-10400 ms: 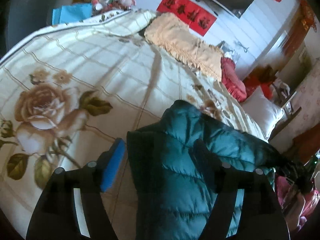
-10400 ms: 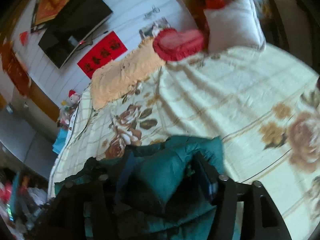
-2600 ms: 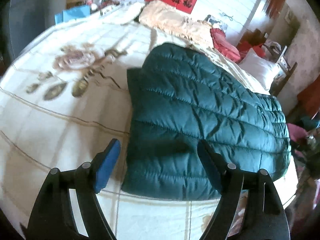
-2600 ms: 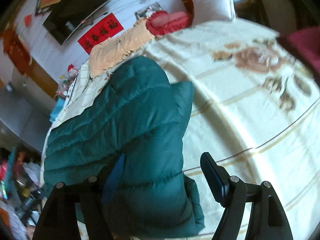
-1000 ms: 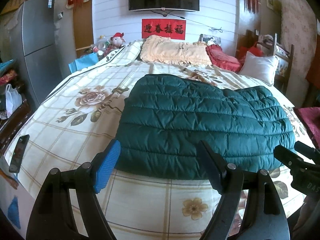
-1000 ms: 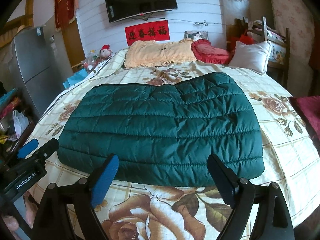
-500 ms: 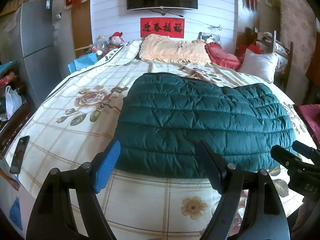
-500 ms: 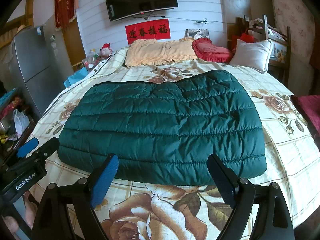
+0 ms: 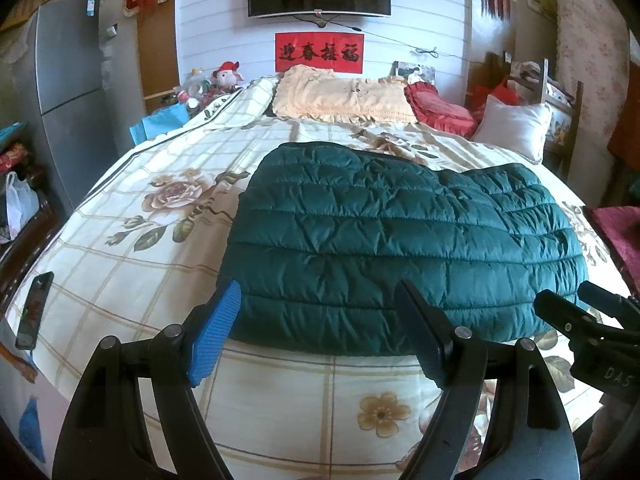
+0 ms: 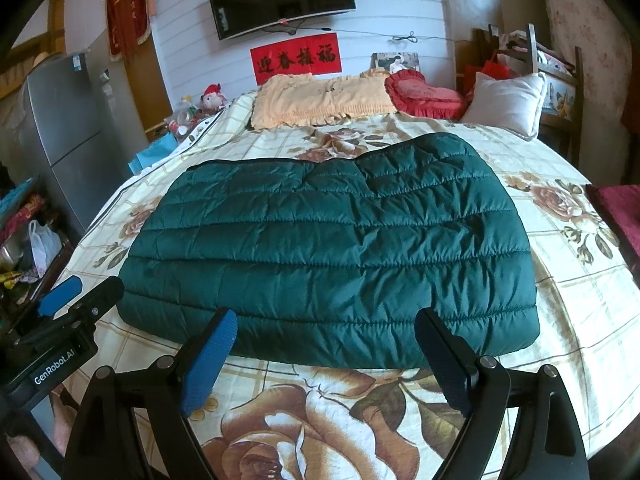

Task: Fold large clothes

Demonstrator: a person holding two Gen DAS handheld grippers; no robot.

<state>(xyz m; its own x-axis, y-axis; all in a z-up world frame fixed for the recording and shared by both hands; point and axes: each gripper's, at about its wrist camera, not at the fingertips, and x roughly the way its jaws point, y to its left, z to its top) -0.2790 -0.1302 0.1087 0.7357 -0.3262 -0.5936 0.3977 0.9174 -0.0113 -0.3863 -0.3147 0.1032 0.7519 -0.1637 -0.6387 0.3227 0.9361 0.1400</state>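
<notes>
One quilted, puffy green jacket (image 10: 328, 248) (rectangular fold); smooth floral bedspread (image 10: 560, 280).

Dark green quilted jacket (image 10: 328, 248); cream checked bedspread (image 9: 160, 264), brown roses.

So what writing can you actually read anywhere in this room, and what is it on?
"迎春接福": red banner on the wall under the TV.
"GenRobot.AI": body of the left tongs, seen from the right camera.
"DAS", cut off: body of the right tongs, seen from the left camera.
Blue sticker on the fridge: too small to read.
</notes>
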